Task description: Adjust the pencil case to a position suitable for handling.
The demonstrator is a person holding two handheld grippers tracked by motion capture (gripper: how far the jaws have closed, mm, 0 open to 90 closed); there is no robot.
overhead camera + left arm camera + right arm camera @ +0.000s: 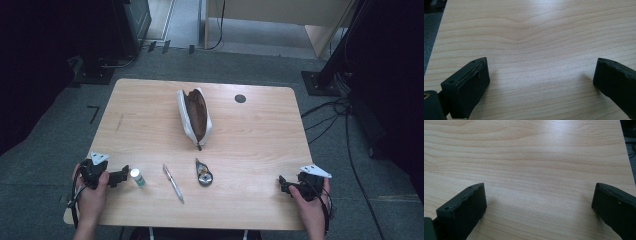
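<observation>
A white pencil case (195,117) with a brown inside lies unzipped in the middle of the wooden table (260,135). Nearer the front lie a silver pen (173,183), a small white tube with a green end (137,177) and a small dark teardrop-shaped item with a round disc (203,174). My left gripper (121,176) rests at the front left, just left of the tube, held by a hand. My right gripper (283,184) rests at the front right. In the gripper views both left gripper (541,68) and right gripper (539,191) stand open over bare wood, nothing between the jaws.
A dark round hole (240,98) sits in the tabletop at the back right. Around the table is grey carpet with cables (345,125) to the right, black stand bases and dark equipment at the back left and right.
</observation>
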